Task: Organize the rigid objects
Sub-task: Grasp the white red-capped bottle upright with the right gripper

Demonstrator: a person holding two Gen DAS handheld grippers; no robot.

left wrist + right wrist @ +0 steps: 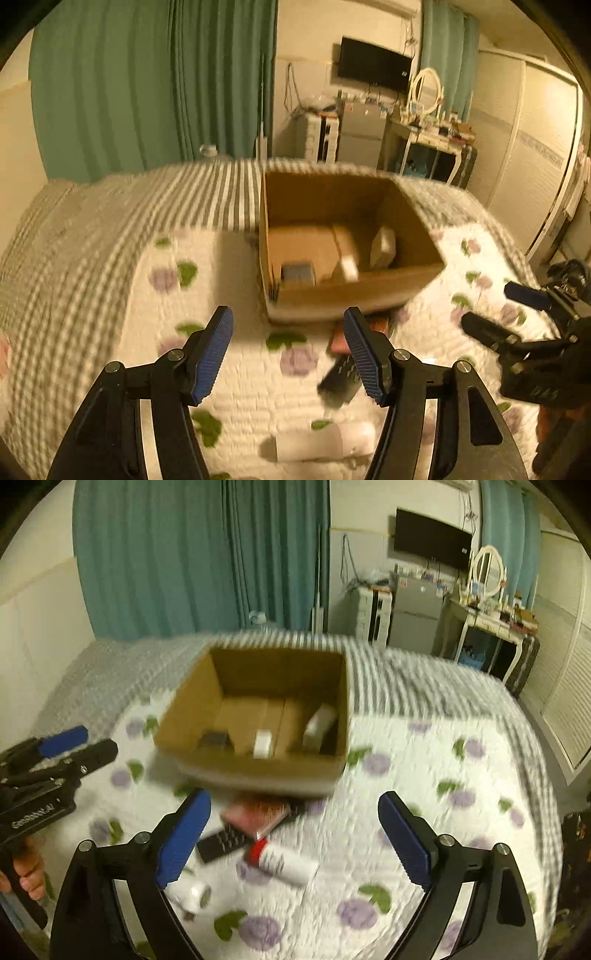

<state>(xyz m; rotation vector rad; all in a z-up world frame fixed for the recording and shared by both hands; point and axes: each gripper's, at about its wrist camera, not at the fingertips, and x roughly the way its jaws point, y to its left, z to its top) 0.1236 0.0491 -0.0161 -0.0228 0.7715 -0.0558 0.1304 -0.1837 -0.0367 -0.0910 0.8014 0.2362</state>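
An open cardboard box [207, 701] stands on the flowered quilt and holds a dark block [214, 738], a white piece [263, 744] and a white box [319, 722]; it also shows in the left wrist view [351, 291]. In front of it lie a red box [258, 812], a black remote [221, 842], a white tube with a red cap [284, 860] and a white roll [195, 893]. My right gripper [295, 838] is open and empty above them. My left gripper [291, 354] is open and empty, with the remote [340, 380] by its right finger.
The bed [424, 775] fills both views, with a striped blanket [110, 221] beyond the box. Teal curtains [184, 554], a fridge [413, 613] and a dressing table [487, 627] stand at the far wall. Each gripper shows in the other's view [517, 325].
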